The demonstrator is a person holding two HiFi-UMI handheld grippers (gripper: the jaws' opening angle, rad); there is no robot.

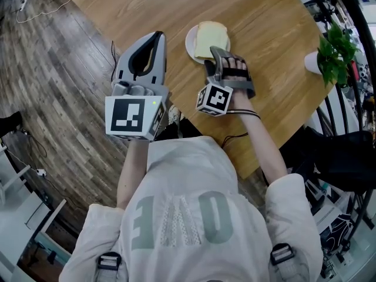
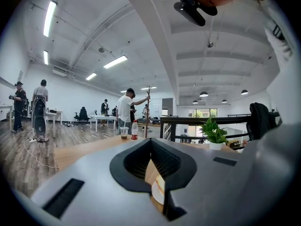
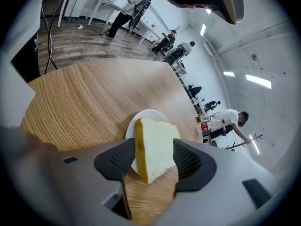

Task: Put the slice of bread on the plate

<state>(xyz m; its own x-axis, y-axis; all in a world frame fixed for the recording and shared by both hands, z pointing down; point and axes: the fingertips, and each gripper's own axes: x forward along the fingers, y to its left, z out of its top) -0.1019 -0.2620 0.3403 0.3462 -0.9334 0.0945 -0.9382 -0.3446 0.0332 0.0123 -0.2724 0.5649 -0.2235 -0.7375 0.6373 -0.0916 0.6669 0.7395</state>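
on the counter (image 1: pixel 176 4): a white plate (image 1: pixel 190 43) sits on the wooden top; the slice of bread (image 1: pixel 210 39) lies flat on the plate, one corner hanging past the rim on the person's side
right claw (image 1: pixel 218 51): angled down at the near edge of the bread; its jaws stand wide apart with the slice between them; the crust edge is just beside one pad, and touching or not cannot be told; a clear gap shows at the other pad; no squeeze on the bread
left claw (image 1: pixel 157 37): held level to the left of the plate, apart from the bread; jaws together at their tips, nothing between them; through the loop behind the tips a bit of plate and bread shows
marker cubes: one on each claw, nearest the person's hands
right edge of the counter: a green plant (image 1: pixel 336 50) in a white pot (image 1: pixel 312 62), well apart from the plate
room behind: wooden floor; people standing by distant desks
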